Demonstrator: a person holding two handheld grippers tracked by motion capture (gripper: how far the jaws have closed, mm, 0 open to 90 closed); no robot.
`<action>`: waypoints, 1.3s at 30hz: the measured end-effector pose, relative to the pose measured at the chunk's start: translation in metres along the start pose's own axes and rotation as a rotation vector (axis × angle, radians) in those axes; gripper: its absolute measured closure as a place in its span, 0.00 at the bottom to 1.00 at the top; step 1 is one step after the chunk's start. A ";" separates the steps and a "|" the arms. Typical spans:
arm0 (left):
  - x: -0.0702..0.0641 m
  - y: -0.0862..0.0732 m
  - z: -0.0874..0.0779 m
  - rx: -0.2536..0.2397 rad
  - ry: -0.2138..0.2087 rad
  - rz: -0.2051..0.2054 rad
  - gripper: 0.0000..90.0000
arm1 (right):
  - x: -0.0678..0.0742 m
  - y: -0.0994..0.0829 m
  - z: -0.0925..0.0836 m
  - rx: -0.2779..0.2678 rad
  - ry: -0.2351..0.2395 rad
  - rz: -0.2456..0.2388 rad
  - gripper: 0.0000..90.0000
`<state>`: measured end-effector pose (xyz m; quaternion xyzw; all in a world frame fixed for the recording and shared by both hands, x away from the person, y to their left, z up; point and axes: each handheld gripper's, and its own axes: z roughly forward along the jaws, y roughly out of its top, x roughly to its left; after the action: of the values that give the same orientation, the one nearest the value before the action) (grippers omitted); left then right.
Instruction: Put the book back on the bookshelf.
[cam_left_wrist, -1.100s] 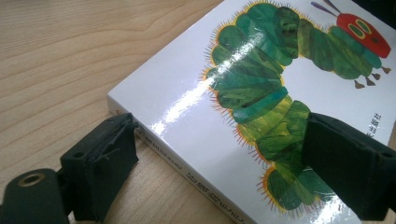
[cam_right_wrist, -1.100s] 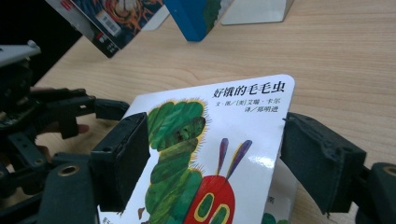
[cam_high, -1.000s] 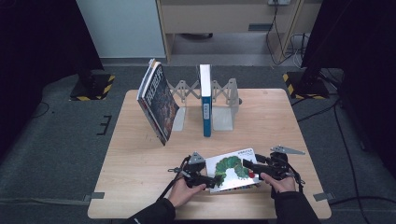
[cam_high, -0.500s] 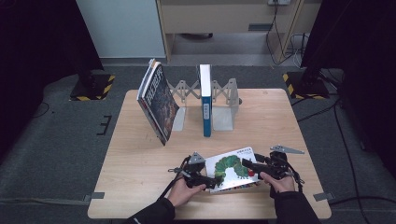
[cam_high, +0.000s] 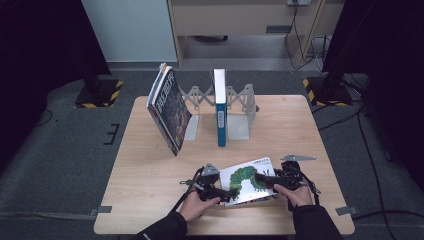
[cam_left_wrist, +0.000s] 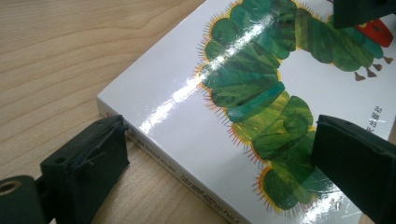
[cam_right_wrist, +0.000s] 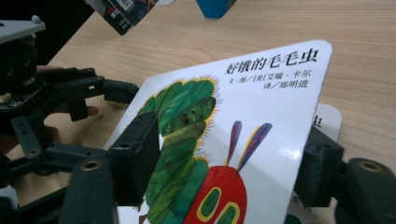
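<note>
Caterpillar book (cam_high: 247, 180) lies near the table's (cam_high: 150, 200) 6 o'clock edge, slightly right of centre, cover up, spine toward the left hand. Left gripper (cam_high: 227, 195) sits at the book's 8 o'clock corner; left gripper view shows its jaws set wide, 1 pad (cam_left_wrist: 86, 161) at the spine on the wood, the other over the cover, not pressing. Right gripper (cam_high: 264, 178) is at the book's 3 o'clock side; its jaws have just been closing, the front cover lifted between them, page underneath showing; real pinch, cannot tell. Blue book (cam_high: 219, 107) upright in the folding rack (cam_high: 239, 107) at 12 o'clock; dark book (cam_high: 169, 110) leans at 11.
</note>
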<state>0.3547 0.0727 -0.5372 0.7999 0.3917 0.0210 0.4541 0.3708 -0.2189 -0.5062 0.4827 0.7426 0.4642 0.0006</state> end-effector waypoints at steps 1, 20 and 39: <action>0.000 0.000 0.000 0.000 0.000 0.000 0.03 | -0.001 0.000 0.000 0.009 -0.007 -0.003 0.44; 0.003 -0.001 -0.003 -0.010 0.006 -0.012 0.09 | -0.001 0.003 0.001 0.056 0.050 0.031 0.64; 0.001 -0.001 -0.009 0.009 -0.046 -0.049 0.15 | -0.002 0.008 -0.013 -0.024 0.190 0.090 0.90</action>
<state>0.3510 0.0804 -0.5329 0.7925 0.4008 -0.0103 0.4596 0.3719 -0.2289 -0.4941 0.4692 0.7113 0.5164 -0.0848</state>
